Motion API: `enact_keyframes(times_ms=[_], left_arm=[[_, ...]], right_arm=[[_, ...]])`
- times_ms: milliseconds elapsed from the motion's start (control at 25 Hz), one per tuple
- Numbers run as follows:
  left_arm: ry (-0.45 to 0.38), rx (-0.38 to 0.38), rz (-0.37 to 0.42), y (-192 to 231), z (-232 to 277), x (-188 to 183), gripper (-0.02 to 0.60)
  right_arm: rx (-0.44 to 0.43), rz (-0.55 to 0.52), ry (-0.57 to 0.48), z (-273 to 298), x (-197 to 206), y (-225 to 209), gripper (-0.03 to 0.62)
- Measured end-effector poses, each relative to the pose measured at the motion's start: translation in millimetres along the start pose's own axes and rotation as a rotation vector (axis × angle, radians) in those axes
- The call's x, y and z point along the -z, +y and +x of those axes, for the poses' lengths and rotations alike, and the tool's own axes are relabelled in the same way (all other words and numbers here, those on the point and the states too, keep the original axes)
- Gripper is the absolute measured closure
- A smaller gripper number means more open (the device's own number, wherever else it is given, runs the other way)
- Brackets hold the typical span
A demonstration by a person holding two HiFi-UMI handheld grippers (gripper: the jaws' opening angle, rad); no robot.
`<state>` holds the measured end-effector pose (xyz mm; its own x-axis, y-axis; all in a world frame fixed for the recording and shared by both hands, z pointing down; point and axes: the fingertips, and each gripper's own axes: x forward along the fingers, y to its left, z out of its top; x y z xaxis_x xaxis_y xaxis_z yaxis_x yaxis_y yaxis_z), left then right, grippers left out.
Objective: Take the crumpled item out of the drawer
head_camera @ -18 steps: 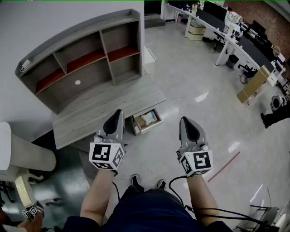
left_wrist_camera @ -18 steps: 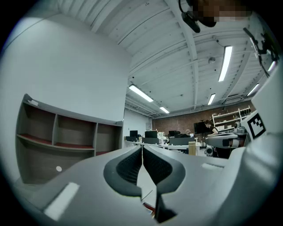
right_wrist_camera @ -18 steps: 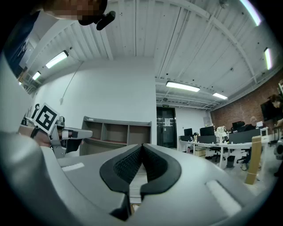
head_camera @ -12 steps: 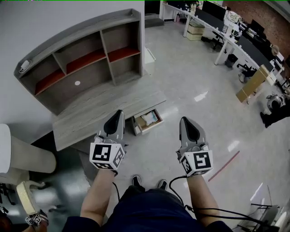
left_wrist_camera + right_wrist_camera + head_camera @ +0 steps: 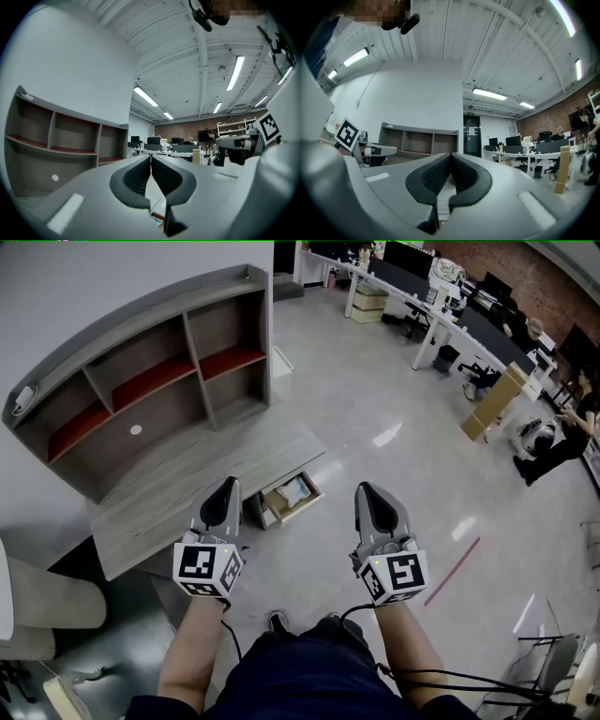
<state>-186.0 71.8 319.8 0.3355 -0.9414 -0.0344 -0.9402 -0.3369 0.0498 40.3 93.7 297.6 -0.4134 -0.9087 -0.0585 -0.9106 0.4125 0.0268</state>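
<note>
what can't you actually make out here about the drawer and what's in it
1. Head view: the drawer contents are too small; pale shapes, and which one is crumpled is unclear.
2. Left gripper view: only a sliver of the drawer shows under the shut fingers; the left gripper body hides the rest.
3. Right gripper view: no drawer shows past the right gripper body.

This is an open-plan office. Long desks [image 5: 483, 332] with dark monitors [image 5: 409, 257] stand in rows on a shiny grey floor [image 5: 375, 381], near a brick wall [image 5: 553, 287].
</note>
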Motion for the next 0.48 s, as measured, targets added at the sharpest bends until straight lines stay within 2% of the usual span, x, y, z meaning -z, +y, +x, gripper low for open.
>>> enact_keyframes(times_ms=[240, 480], left_arm=[[0.027, 0.040, -0.015, 6, 12, 18, 0.572], [0.061, 0.031, -0.005, 3, 38, 32, 0.572]], right_arm=[[0.049, 0.003, 0.023, 2, 12, -4, 0.588], [0.030, 0.018, 0.048, 19, 23, -23, 0.588]])
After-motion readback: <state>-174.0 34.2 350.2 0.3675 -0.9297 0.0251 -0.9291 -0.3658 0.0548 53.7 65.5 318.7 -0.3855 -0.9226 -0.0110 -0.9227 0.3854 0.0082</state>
